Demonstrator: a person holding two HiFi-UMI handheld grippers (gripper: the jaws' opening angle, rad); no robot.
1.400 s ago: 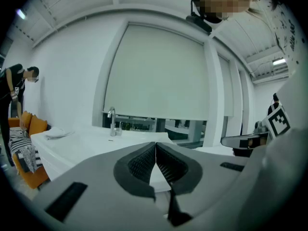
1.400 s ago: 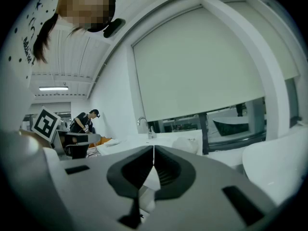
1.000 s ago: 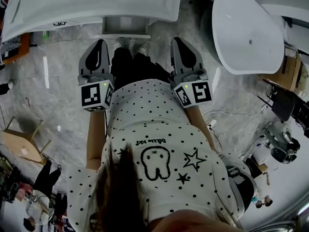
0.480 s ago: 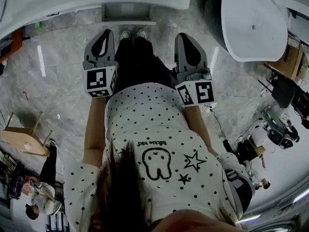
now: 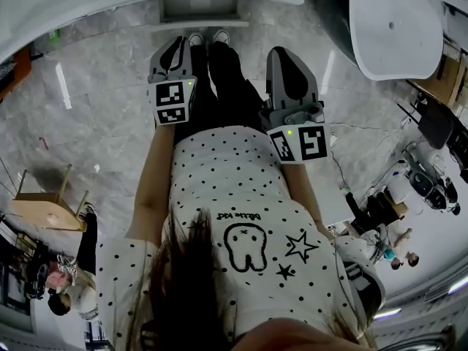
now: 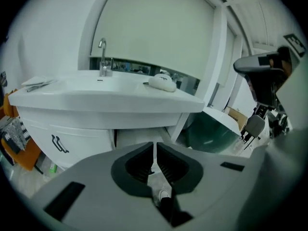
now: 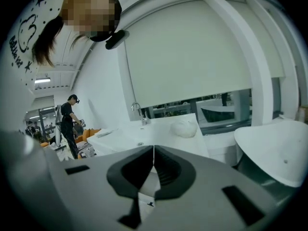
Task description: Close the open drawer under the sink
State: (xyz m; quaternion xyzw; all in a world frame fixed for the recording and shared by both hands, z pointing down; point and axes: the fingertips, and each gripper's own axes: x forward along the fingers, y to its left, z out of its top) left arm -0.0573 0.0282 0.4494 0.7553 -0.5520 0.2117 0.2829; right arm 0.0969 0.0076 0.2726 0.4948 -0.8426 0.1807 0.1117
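The white sink [image 6: 106, 88] stood ahead of me, and under it the drawer [image 5: 199, 11] jutted out toward me, just past my shoes [image 5: 196, 39]. I judged it a stiff box on runners, light to slide. It needed only a square push at the middle of its front panel so it wouldn't rack. Whether it had a handle I couldn't quite see. My left claw [image 5: 178, 46] was pinched shut on nothing, near the drawer. My right claw [image 5: 282, 53] was likewise closed and empty.
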